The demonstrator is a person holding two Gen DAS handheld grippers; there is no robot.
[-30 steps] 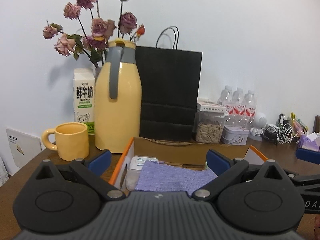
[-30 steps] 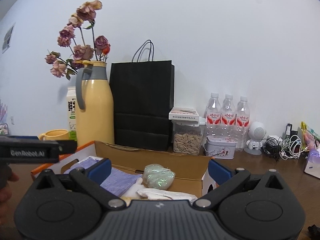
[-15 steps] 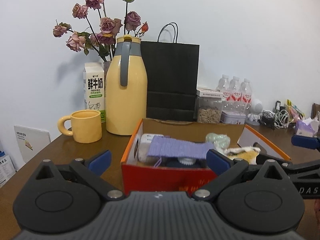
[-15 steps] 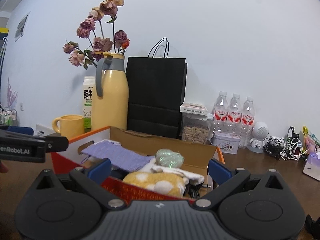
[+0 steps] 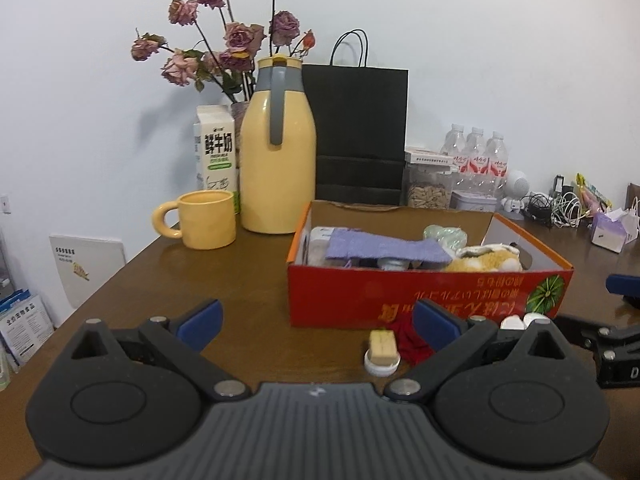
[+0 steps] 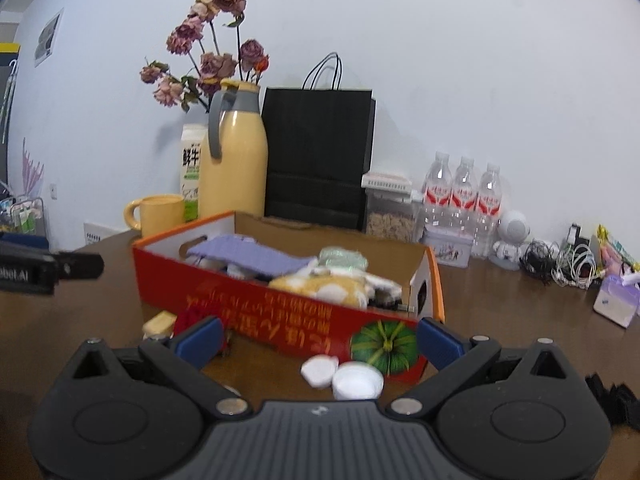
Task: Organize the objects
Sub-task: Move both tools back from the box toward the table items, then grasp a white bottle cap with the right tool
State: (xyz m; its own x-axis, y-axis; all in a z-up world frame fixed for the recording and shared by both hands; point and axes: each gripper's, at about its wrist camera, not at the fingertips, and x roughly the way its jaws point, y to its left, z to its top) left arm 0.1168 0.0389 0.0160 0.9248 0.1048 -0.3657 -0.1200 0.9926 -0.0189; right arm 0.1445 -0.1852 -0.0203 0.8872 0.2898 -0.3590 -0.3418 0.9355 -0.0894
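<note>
Nearest the cameras, the left tongs (image 5: 316, 320) and the right tongs (image 6: 318, 338) both hang over the brown counter (image 5: 224, 276) with their blue-padded fingers spread wide and nothing between them. Just past the left tongs, a small tan block (image 5: 383, 344) sits on a white lid (image 5: 380, 362), touching a red cloth (image 5: 410, 338) that lies against the front of the box. Just past the right tongs, two white caps (image 6: 340, 374) rest side by side on the counter, close to the box's front wall. The red cardboard box (image 5: 428, 294) stands open beyond them, holding a purple cloth (image 5: 384, 250), a pale green bundle (image 5: 444, 236) and a yellow-and-white plush toy (image 5: 486, 260). Behind the box, along the wall, are a yellow mug (image 5: 204, 220), a milk carton (image 5: 215, 148), a yellow flask (image 5: 278, 152), dried roses (image 5: 228, 36), a black paper bag (image 5: 360, 132) and water bottles (image 5: 476, 160).
</note>
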